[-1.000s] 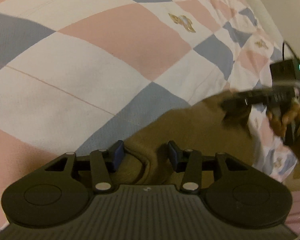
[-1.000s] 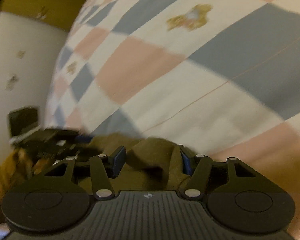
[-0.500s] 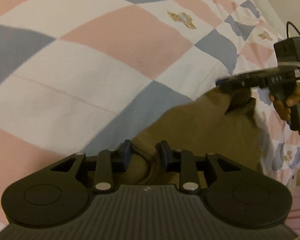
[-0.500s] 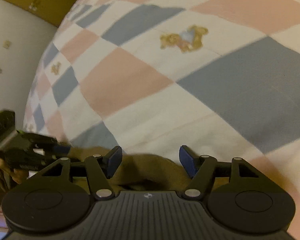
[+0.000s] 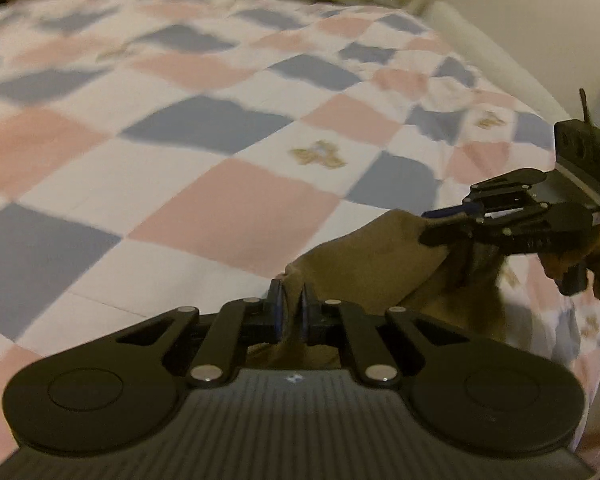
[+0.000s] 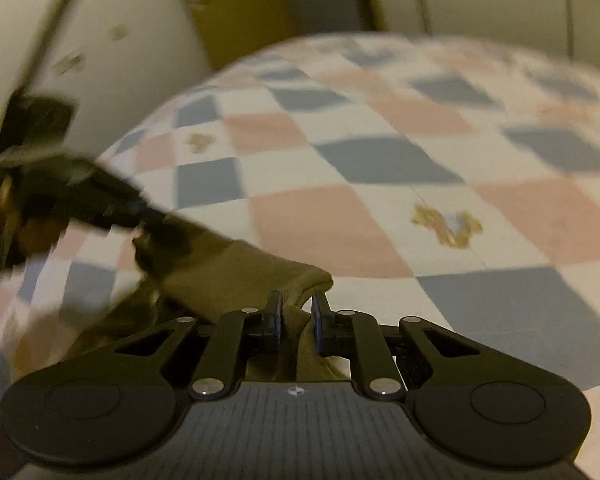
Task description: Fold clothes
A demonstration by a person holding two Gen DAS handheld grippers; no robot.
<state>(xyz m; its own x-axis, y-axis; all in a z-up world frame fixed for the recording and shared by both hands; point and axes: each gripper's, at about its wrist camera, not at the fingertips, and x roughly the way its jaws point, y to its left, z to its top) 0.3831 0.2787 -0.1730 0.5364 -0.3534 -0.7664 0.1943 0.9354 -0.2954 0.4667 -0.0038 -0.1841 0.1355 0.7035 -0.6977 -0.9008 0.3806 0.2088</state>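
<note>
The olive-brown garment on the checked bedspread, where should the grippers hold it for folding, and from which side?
Probably along its top edge, one corner each, coming from the near side. The olive-brown garment already hangs stretched between the left gripper and right gripper, both shut on that hem over the bedspread.

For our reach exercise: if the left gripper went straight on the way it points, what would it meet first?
Beyond the olive-brown garment pinched in the left gripper, probably the checked bedspread; depth is unclear.
</note>
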